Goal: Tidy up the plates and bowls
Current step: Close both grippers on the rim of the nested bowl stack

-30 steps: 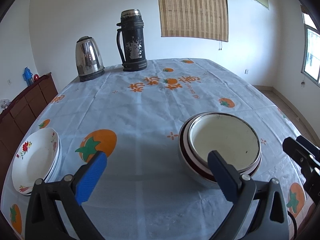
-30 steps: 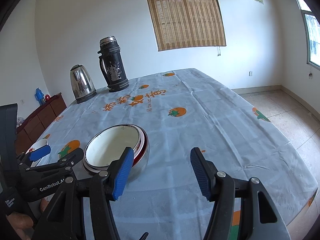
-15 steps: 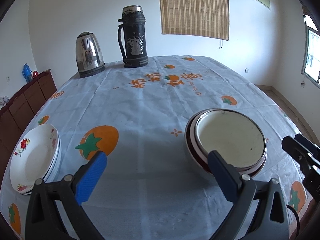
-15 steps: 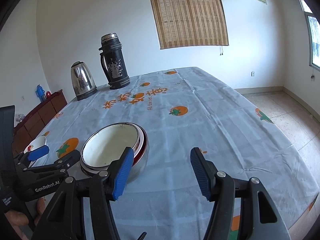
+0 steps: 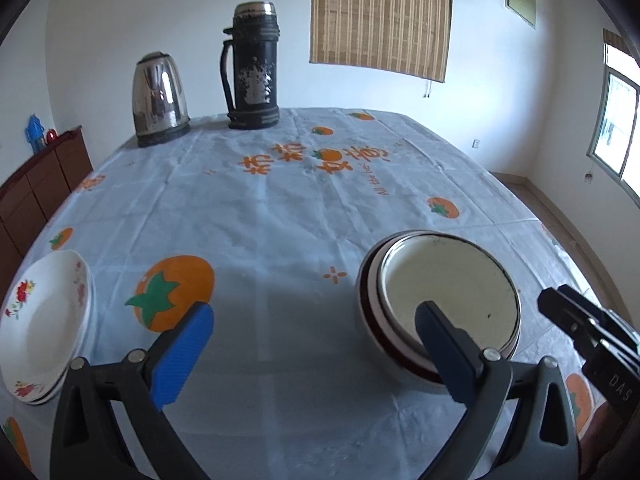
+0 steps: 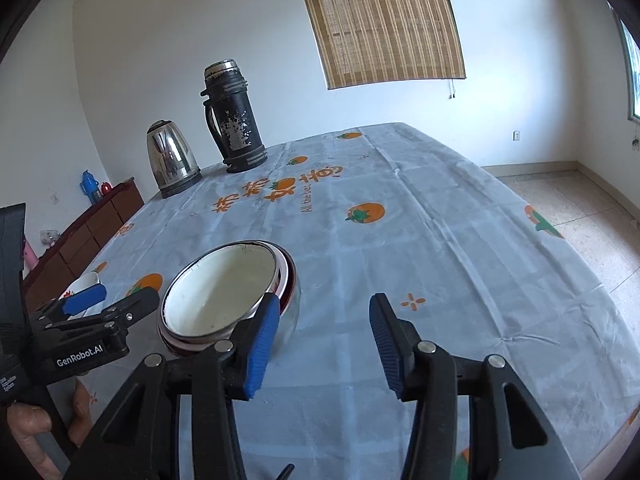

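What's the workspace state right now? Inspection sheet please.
Surface: table under a pale cloth with orange fruit prints, creased.
Job's things: nested bowls near the right; stacked plates at the left edge.
Clutter: kettle and flask upright at the far end, apart from each other.
Grippers: left gripper open, nothing between the jaws; right gripper with jaws closing, nothing between them, bowls just to its left.
Cables: nothing seen.
Surroundings: blind on the wall, brown cabinet at left, window at right.
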{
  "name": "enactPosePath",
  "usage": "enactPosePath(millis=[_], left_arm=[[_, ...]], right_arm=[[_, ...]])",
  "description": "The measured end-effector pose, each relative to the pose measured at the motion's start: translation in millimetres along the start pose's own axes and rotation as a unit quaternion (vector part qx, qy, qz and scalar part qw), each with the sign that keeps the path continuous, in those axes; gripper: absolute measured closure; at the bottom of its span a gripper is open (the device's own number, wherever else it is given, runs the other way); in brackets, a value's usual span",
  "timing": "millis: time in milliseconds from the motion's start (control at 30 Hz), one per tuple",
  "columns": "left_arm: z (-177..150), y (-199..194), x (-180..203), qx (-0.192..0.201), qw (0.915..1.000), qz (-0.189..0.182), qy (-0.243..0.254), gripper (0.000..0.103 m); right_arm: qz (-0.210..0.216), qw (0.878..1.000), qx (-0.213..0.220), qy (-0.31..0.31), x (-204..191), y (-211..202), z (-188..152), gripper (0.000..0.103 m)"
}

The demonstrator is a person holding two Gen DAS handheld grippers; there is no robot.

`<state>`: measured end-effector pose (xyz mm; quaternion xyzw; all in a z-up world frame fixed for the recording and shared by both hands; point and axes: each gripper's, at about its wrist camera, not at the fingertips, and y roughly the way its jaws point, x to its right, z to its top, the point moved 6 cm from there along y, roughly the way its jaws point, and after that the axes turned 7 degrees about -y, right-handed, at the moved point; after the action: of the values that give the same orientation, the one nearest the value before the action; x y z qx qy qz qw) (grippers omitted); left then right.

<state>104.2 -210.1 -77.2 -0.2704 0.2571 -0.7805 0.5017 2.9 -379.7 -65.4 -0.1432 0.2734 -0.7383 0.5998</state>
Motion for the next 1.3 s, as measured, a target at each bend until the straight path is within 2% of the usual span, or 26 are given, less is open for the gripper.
enactPosePath(millis=[133,267,333,433,500,600,767,900,1033,1133,1167,1200,1300], left_arm=[[1.9,16.7,8.3,-0.022,0.9996,-0.016,-0.011,0.001],[2.0,30.2,13.8,-0.034,0.9994,0.002,-0.002,0.005],[-0.2,41.5,12.7,-0.053,0.9985,0.003,-0.013,0.008],[-1.8,49.5,9.6,-0.069,0.9969,-0.009,-0.037,0.015],[-1.2,52.1,9.9,-0.072,0.9965,-0.007,-0.042,0.024],[0.2,52.6,13.3,-0.066,0.9973,0.000,-0.033,0.027],[-1.1,61.6,19.6,-0.082,0.9960,-0.012,-0.031,0.030],[0.9,63.8,20.3,-0.081,0.9962,-0.007,-0.031,0.034],[-0.6,69.5,23.6,-0.101,0.9936,-0.026,-0.043,0.038],[-1.5,66.5,30.3,-0.093,0.9943,-0.039,-0.036,0.053],[-1.8,66.1,31.7,-0.093,0.9939,-0.046,-0.037,0.064],[-2.2,64.7,34.5,-0.092,0.9933,-0.057,-0.040,0.067],[-1.9,61.9,36.2,-0.086,0.9944,-0.051,-0.035,0.068]], right_arm=[[0.028,0.999,-0.014,0.020,-5.2,15.8,2.2,0.053],[0.043,0.998,-0.027,0.026,-11.8,30.6,4.1,0.053],[0.052,0.998,-0.032,0.031,-14.1,35.4,3.8,0.053],[0.064,0.996,-0.044,0.049,-13.7,43.7,2.5,0.053],[0.069,0.995,-0.051,0.059,-12.8,49.6,1.7,0.054],[0.084,0.992,-0.055,0.070,-14.9,54.4,1.9,0.066],[0.080,0.991,-0.065,0.080,-16.7,62.2,2.3,0.067],[0.079,0.990,-0.079,0.089,-13.7,66.2,2.1,0.067],[0.091,0.984,-0.101,0.119,-10.9,74.6,-0.1,0.066],[0.088,0.983,-0.106,0.124,-12.8,78.2,-2.8,0.065],[0.082,0.984,-0.105,0.119,-14.1,78.0,-3.0,0.065],[0.076,0.985,-0.103,0.115,-15.6,77.6,-3.2,0.066],[0.072,0.985,-0.104,0.120,-15.0,77.6,-3.4,0.067]])
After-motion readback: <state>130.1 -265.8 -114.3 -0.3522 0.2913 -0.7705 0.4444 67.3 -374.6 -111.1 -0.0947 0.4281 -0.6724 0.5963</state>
